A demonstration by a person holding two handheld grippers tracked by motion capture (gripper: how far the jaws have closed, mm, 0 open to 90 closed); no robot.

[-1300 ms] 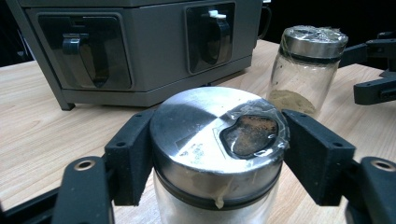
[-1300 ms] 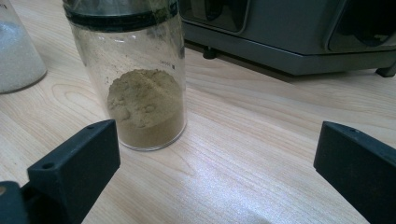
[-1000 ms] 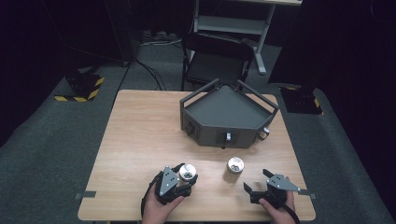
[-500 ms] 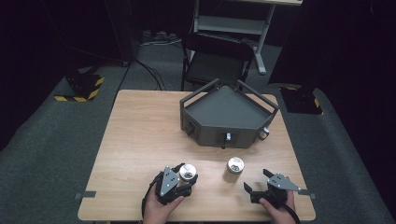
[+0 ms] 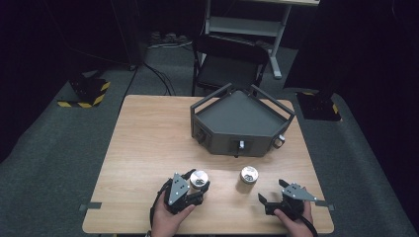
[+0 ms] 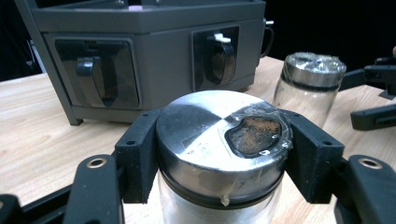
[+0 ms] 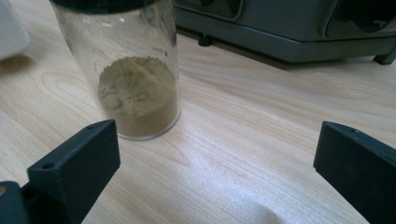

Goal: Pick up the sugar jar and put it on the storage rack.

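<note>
Two black grippers (image 5: pixel 184 191) (image 5: pixel 274 201) — each topped by a grey three-cornered plate, blocky screw-holed jaws, bare hands.

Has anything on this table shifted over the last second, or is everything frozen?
Nothing visibly changed. The left gripper stays clamped on the near jar's lid, the right gripper stays open beside the second jar, and the grey box has not moved.

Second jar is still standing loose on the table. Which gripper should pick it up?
Right. The right gripper is open and nothing is between its jaws, with the loose jar just ahead of it. The left gripper is already shut on the other jar.
</note>
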